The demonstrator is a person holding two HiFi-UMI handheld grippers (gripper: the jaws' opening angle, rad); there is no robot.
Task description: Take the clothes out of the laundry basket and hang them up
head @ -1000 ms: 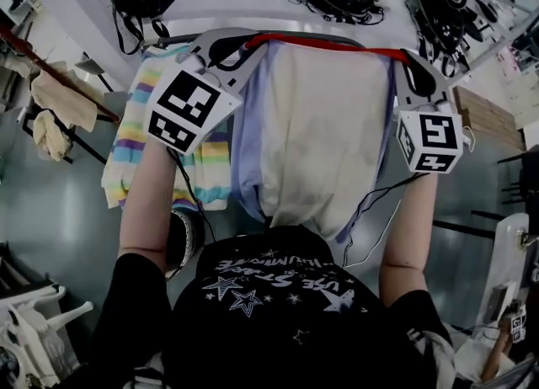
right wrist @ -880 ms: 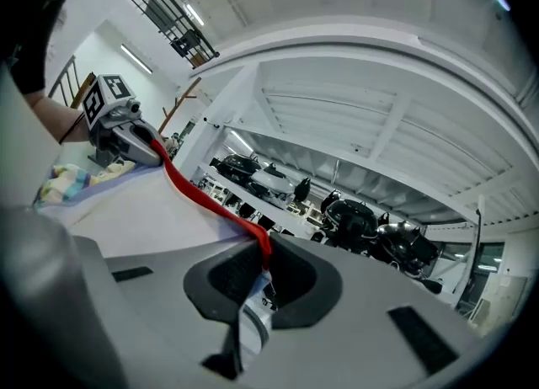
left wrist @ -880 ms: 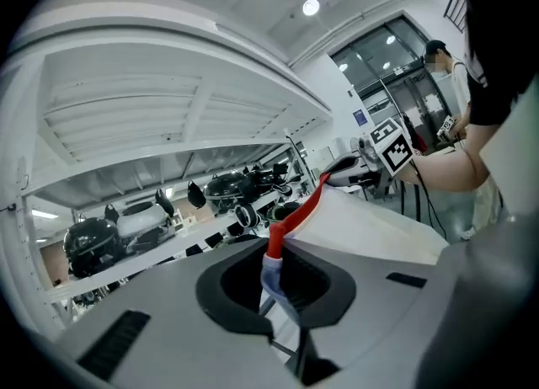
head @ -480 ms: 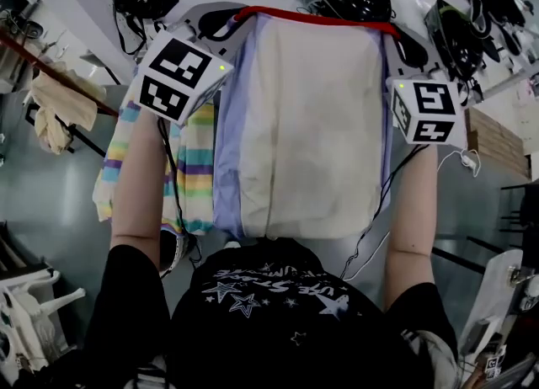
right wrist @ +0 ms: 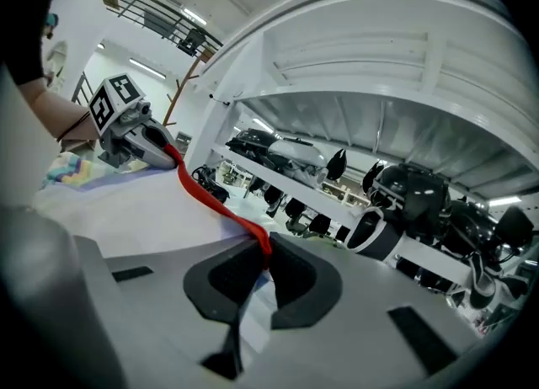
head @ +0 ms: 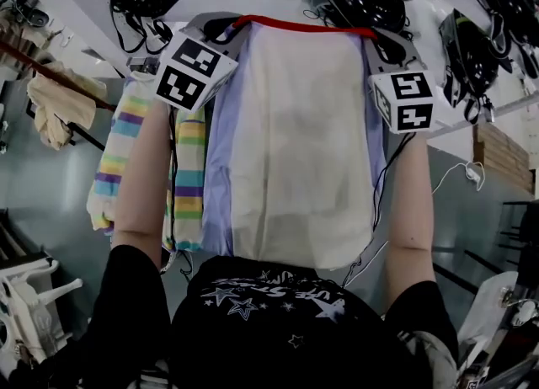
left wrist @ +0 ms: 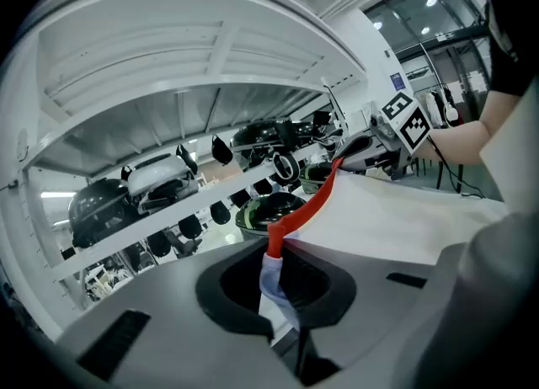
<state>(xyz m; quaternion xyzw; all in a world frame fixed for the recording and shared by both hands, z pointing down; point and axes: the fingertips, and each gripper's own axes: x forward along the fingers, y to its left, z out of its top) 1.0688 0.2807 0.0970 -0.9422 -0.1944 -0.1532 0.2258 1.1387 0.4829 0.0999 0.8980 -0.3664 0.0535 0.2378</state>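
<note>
The floor [head: 50, 185] is smooth grey, and white shelves [left wrist: 168, 210] packed with dark helmets [right wrist: 413, 198] run across the room ahead of the person. At the left edge of the head view a beige cloth [head: 59, 105] hangs, and nearer in hangs a pastel striped cloth [head: 192, 168].

The garment [head: 295, 143], cream with a lilac edge and a red band [head: 303, 25] along its top, is stretched flat in the air between the two claws and hangs down in front of the person. The left gripper [head: 226, 25] is pinched almost shut on one top corner, and its own view shows red and lilac fabric bunched between the jaws [left wrist: 278, 282]. The right gripper [head: 381, 40] is likewise clamped nearly closed on the other corner, with the band's end nipped in the jaws [right wrist: 253, 282].

The only writing is white lettering among stars on the person's black T-shirt [head: 278, 295], seen upside down and too warped to read. The marker cubes carry black-and-white squares, no words.

Only the left gripper view shows the tall dark-framed windows [left wrist: 421, 17]; only the right gripper view shows a high railing [right wrist: 160, 13] under ceiling lights; only the head view shows the floor
</note>
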